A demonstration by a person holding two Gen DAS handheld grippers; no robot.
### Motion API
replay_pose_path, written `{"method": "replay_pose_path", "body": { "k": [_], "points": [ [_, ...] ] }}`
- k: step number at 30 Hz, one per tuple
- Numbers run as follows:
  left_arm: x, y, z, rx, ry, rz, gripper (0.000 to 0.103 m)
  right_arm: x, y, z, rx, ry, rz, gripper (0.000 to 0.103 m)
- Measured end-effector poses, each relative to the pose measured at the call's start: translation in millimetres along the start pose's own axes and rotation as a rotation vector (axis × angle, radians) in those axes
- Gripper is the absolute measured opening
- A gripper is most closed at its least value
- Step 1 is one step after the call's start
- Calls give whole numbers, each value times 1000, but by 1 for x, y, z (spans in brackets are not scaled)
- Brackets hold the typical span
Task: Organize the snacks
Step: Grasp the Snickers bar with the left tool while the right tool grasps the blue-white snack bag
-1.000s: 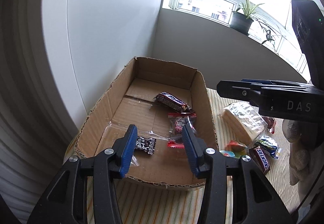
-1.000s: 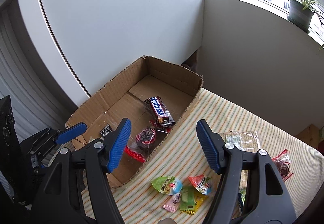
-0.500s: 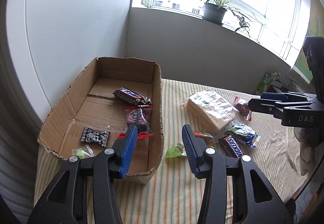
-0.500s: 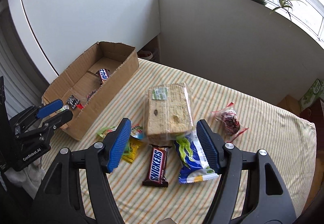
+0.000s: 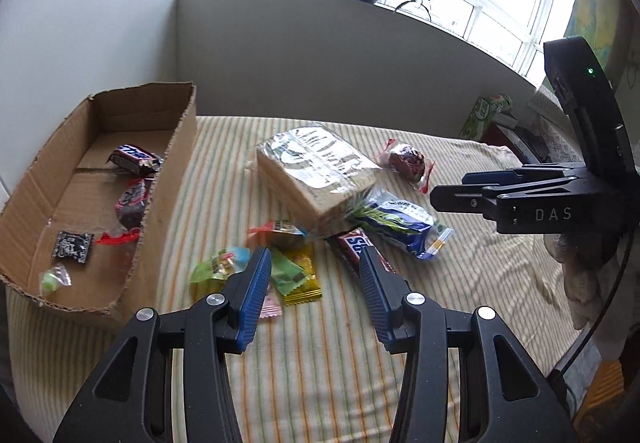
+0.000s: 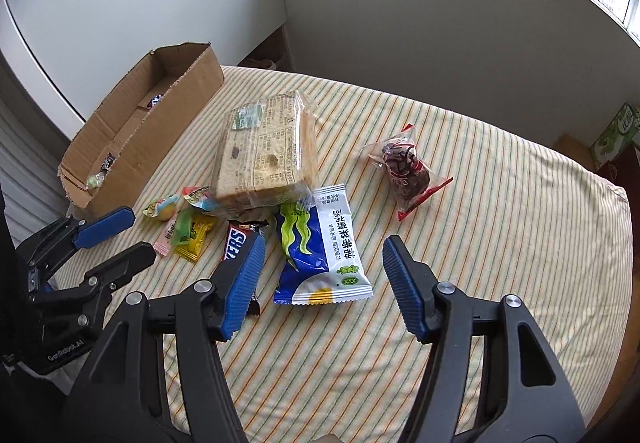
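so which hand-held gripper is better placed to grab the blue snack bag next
Right. The right hand-held gripper is open with the blue snack bag lying between its fingers, while the left hand-held gripper is over the small candies.

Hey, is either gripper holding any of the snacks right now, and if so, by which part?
Nothing is held. The left gripper and the right gripper are both open and empty, above the snacks on the striped cloth.
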State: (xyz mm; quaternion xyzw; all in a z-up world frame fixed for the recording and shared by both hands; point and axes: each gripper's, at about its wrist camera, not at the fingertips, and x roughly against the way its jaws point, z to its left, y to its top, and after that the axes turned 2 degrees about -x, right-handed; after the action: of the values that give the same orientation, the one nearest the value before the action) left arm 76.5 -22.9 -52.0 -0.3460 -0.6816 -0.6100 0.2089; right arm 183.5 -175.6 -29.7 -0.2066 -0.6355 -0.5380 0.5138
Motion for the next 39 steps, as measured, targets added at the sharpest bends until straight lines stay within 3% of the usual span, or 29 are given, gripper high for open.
{"method": "replay_pose_path", "body": {
  "k": [10,24,39],
  "points": [
    [-32,-1,-21,11,-34,89,45,-43,11,-1,35,26,117,64],
    [-55,-5,-24,14,-22,151,45,-75,22,8,51,50,177,65],
    [-64,-2,-31,15,-4,145,50,-74,17,0,39,33,201,58]
  ]
}}
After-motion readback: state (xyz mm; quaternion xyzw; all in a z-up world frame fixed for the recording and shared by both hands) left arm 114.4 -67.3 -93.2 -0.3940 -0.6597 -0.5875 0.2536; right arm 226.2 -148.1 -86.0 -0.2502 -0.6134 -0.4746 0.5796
